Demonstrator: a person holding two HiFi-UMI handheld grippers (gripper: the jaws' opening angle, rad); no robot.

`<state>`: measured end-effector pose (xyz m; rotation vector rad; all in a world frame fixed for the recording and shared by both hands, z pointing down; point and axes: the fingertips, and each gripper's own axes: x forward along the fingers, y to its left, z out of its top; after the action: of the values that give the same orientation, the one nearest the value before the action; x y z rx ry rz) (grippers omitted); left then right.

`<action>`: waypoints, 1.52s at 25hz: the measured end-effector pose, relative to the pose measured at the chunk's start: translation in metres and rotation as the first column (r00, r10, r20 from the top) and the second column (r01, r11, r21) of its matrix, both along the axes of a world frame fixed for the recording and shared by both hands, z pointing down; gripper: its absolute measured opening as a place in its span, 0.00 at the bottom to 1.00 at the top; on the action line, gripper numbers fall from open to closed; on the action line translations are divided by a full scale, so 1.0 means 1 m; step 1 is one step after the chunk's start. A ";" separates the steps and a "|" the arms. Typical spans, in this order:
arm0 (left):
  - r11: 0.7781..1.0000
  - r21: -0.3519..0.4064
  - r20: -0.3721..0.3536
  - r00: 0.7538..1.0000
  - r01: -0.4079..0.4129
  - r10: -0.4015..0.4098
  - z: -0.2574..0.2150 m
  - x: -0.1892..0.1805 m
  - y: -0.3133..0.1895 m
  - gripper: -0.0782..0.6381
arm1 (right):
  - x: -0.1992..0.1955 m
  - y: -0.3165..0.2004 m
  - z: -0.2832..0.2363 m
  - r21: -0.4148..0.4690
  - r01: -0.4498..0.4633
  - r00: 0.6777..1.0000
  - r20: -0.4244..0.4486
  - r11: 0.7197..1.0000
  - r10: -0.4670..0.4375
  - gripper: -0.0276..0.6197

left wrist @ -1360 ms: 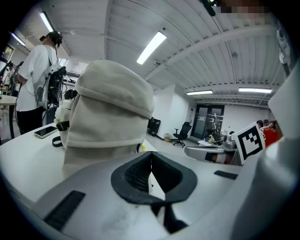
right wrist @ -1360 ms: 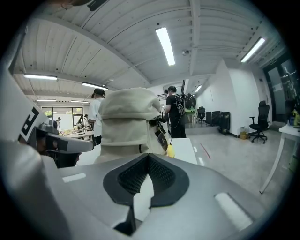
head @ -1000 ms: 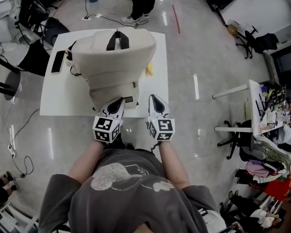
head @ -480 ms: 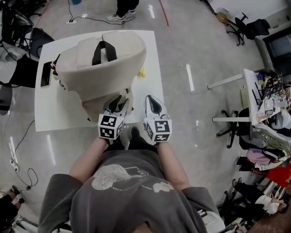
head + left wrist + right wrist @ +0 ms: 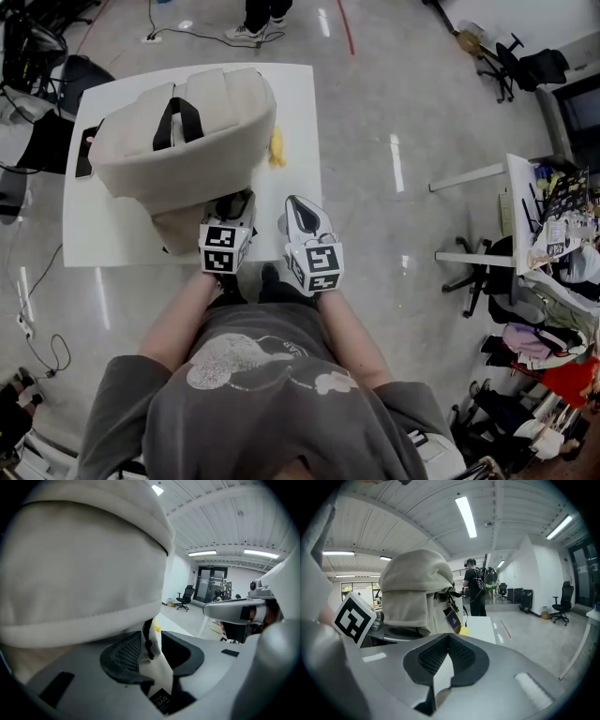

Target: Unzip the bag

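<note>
A cream backpack (image 5: 187, 141) with a black handle (image 5: 173, 122) lies on the white table (image 5: 295, 112). My left gripper (image 5: 234, 202) is at the bag's near corner. Its jaws are opening: in the left gripper view they (image 5: 152, 651) stand apart, with a fold of bag fabric and a black zipper pull (image 5: 148, 644) in the gap, not pressed. A black label (image 5: 161, 700) shows low between them. My right gripper (image 5: 298, 210) is shut and holds nothing, just right of the bag. In the right gripper view it (image 5: 447, 641) faces the bag (image 5: 417, 592).
A yellow object (image 5: 277, 147) lies on the table right of the bag, and a dark phone (image 5: 82, 155) lies at the left edge. A person (image 5: 473, 588) stands beyond the table. Chairs and desks (image 5: 525, 244) are off to the right.
My left gripper's jaws have opened and no longer pinch the bag. The bag has turned and shifted left on the table. The right gripper has stayed shut beside it.
</note>
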<state>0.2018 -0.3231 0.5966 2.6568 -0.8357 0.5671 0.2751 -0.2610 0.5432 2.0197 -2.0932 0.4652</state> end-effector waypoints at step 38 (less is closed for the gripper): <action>0.999 0.034 0.031 0.999 -0.023 0.022 -0.030 -0.051 0.022 0.16 | -0.073 -0.062 0.024 -0.127 0.438 0.811 -0.372 0.890 -0.452 0.11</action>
<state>0.1512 -0.3012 0.5668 2.6986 -0.8323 0.6053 0.2022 -0.3227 0.5668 1.3752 -2.1685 0.0077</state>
